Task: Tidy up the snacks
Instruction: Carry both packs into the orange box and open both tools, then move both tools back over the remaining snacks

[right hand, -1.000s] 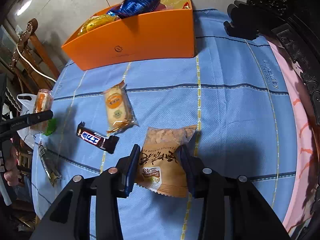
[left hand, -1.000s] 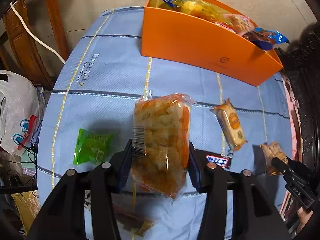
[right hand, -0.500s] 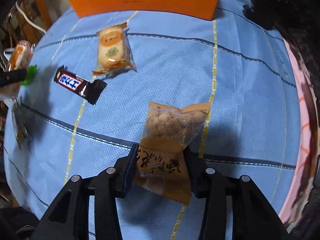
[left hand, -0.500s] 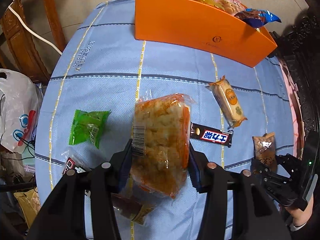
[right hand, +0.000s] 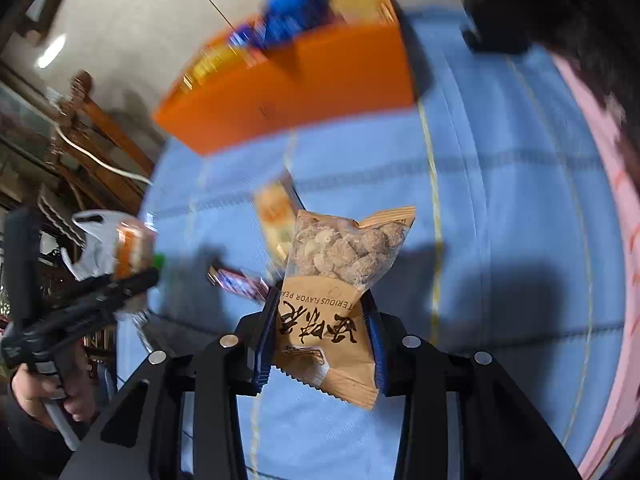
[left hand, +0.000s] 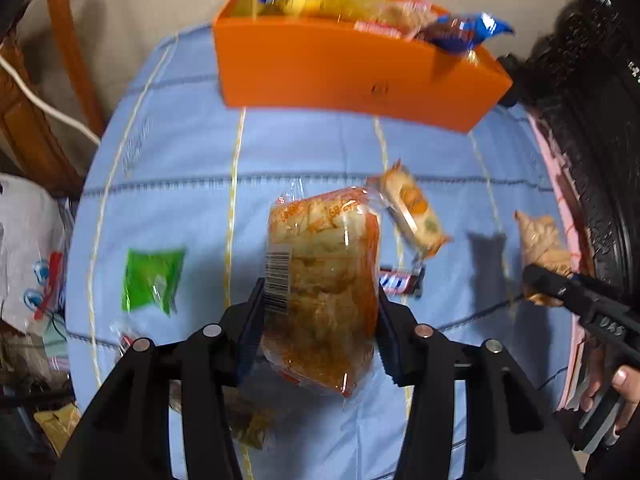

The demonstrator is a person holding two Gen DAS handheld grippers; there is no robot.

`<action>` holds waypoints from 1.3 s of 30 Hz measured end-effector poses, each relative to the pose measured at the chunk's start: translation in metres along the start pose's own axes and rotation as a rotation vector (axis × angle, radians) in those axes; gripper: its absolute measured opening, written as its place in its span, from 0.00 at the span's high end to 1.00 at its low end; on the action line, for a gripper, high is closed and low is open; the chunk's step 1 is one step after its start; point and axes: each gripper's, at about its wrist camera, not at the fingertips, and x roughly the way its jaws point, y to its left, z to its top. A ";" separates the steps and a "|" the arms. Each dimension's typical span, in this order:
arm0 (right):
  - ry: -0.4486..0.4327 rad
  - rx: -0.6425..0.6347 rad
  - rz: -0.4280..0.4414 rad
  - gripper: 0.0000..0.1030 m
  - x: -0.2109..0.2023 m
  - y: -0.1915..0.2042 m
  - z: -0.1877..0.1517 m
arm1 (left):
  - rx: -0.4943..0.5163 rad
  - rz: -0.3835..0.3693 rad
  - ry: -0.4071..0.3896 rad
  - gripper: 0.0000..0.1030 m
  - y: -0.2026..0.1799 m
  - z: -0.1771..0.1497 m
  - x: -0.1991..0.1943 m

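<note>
Left wrist view: the left gripper (left hand: 320, 320) has its jaws clamped on a clear orange-edged packet of golden crisp cakes (left hand: 322, 276), lifted clear of the blue checked tablecloth (left hand: 180, 152). A barcode label shows on the packet's left side; the red print along its top is too blurred to read. The open orange cardboard box (left hand: 340, 76), with a small round logo on its front wall, stands at the far edge of the table, holding yellow, pale and blue snack bags. A green sachet (left hand: 152, 280) lies near the cloth's left edge. A small orange-labelled biscuit pack (left hand: 416, 216) and a dark chocolate bar (left hand: 402, 282) with white lettering lie just right of the held packet. Only this view shows the sachet plainly.

Right wrist view: the right gripper (right hand: 320, 336), its jaws closing, pinches a tan paper-and-clear-window pouch of coated peanuts (right hand: 340, 280), held off the cloth. It reads "…TERIOUS FLAVOR PEA…" above bold brush-style characters, legible only here. The box is blurred here.
</note>
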 end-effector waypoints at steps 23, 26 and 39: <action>-0.380 -0.143 -0.181 0.09 -0.010 0.057 0.221 | 0.099 0.131 -0.239 0.04 -0.032 0.210 -0.015; -0.367 -0.157 -0.200 0.09 -0.011 0.046 0.191 | 0.110 0.144 -0.222 0.04 -0.029 0.189 -0.011; -0.058 -0.357 -0.262 0.24 0.075 0.055 0.050 | -0.135 0.108 0.032 0.04 0.038 0.005 0.019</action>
